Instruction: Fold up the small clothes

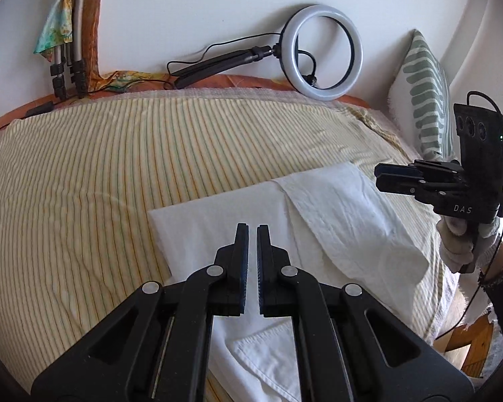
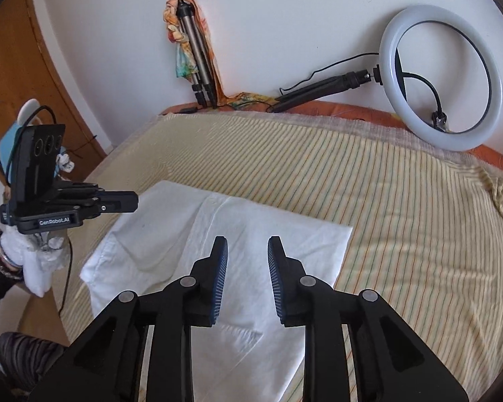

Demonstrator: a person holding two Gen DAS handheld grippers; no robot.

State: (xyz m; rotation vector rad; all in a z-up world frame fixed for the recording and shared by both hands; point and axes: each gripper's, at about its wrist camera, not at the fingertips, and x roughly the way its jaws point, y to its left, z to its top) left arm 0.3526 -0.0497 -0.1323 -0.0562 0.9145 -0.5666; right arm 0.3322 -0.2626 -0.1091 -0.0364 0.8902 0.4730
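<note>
A white garment point(image 1: 338, 214) lies partly folded on the striped bed sheet point(image 1: 84, 174), with one layer lapped over another along a slanted edge. My left gripper point(image 1: 252, 229) hovers over its near-left part, shut, with nothing between the pads. In the same view my right gripper point(image 1: 379, 176) hangs at the garment's right side, held by a gloved hand point(image 1: 459, 241). The right wrist view shows the garment point(image 2: 251, 231) below my right gripper point(image 2: 248, 246), whose jaws stand open and empty. My left gripper point(image 2: 135, 202) appears there at the garment's left edge, fingers together.
A ring light point(image 1: 327, 52) on a short stand leans against the wall at the bed's far side. A folded tripod point(image 2: 198, 63) with a colourful scarf stands there too. A striped pillow point(image 1: 426, 93) sits at the far right, and a wooden door point(image 2: 20, 67) to the left.
</note>
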